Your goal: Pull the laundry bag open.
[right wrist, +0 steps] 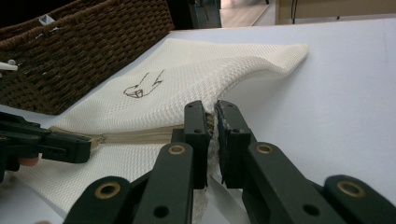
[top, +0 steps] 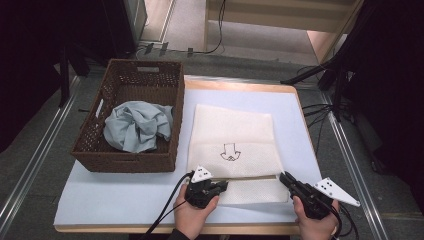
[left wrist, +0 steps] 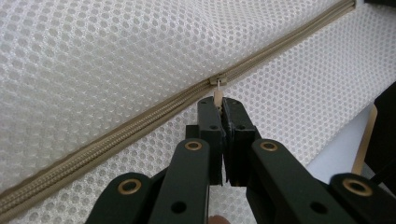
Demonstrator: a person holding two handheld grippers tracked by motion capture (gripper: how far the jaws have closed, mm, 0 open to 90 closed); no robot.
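Observation:
A cream mesh bag with a small black drawing lies flat on the white mat; its beige zip runs along the near end. My left gripper is shut on the zip's pull tab, just below the slider, with the closed zip stretching off to the left in the left gripper view. My right gripper is shut on the bag's corner at the zip's right end, lifting the mesh slightly there. The left gripper shows at the left of the right gripper view.
A dark wicker basket stands at the table's left and holds a crumpled grey-blue cloth. Its wall rises behind the bag. The white mat covers the table; dark stands and cables lie beyond the right edge.

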